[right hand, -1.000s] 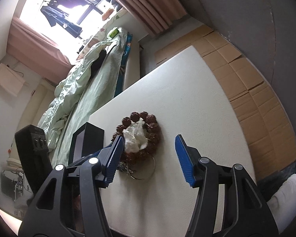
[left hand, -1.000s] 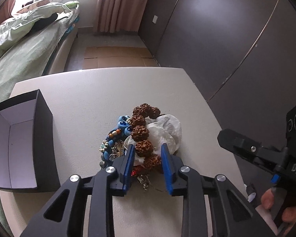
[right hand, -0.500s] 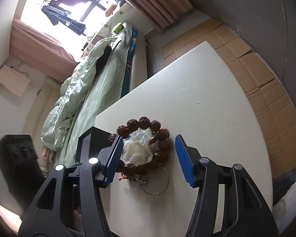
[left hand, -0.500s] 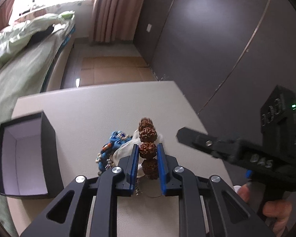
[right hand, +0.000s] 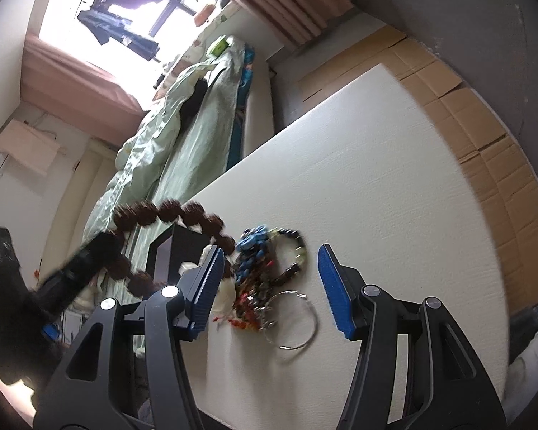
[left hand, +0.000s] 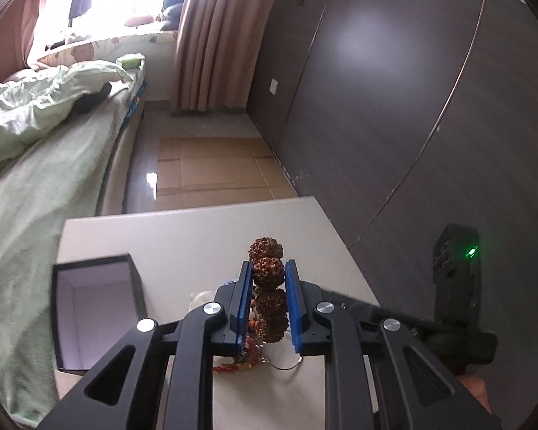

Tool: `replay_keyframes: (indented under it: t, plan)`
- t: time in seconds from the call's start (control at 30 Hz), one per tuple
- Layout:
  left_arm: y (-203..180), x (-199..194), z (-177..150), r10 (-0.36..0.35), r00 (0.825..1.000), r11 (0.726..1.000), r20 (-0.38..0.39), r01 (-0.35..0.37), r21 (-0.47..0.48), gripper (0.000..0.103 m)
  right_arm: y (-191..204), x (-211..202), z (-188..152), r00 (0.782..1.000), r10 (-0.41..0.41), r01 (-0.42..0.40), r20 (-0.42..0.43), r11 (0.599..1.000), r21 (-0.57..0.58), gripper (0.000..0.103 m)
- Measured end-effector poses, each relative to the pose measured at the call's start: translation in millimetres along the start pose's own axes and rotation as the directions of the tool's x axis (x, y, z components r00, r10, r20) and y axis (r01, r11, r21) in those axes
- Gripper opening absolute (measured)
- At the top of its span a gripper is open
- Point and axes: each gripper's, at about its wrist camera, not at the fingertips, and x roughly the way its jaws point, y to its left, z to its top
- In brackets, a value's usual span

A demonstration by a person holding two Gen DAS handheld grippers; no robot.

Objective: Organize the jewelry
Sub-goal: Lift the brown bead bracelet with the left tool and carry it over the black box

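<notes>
My left gripper (left hand: 268,268) is shut on a brown knobbly bead bracelet (left hand: 267,279) and holds it lifted above the white table (left hand: 183,240). In the right wrist view the bracelet (right hand: 168,215) hangs in a loop from the left gripper (right hand: 100,251), above the table. My right gripper (right hand: 269,254) is open and empty, just above the pile of jewelry (right hand: 265,268): blue beads, a dark bead bracelet, red bits and a thin silver ring (right hand: 297,322). An open black box (left hand: 93,304) with a pale inside stands on the table's left side.
A bed with a green quilt (left hand: 36,136) runs along the table's left side. Dark cabinet doors (left hand: 394,107) stand on the right. Cardboard sheets (left hand: 211,168) cover the floor beyond the table's far edge.
My left gripper shut on the brown bead bracelet and lifted it off the pile. The white plastic and other jewelry stayed on the table. My right gripper moved closer over the pile.
</notes>
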Motion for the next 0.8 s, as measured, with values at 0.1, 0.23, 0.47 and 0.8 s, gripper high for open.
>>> replay_keyframes:
  t: [0.1, 0.23, 0.47, 0.8]
  plan:
    - [2.1, -10.9, 5.4, 0.028, 0.999, 1.000, 0.023, -0.028, 0.010, 0.016, 10.4, 9.8, -2.8, 1.000, 0.006, -0.007, -0.023, 1.000, -0.023, 0.056]
    - [17.2, -27.0, 8.9, 0.057, 0.997, 0.998, 0.044, -0.057, -0.007, 0.016, 28.4, 23.5, -10.3, 0.998, 0.018, -0.021, -0.054, 0.998, -0.058, 0.056]
    - [51.0, -46.7, 0.9, 0.106, 0.993, 0.993, 0.053, -0.103, -0.056, 0.016, 57.5, 52.4, -24.2, 0.995, 0.000, -0.012, -0.105, 0.993, -0.115, 0.051]
    - [81.0, -65.0, -8.0, 0.128, 0.989, 0.987, 0.066, -0.121, -0.104, 0.016, 68.3, 80.3, -36.0, 0.986, -0.063, 0.038, -0.157, 0.987, -0.157, 0.002]
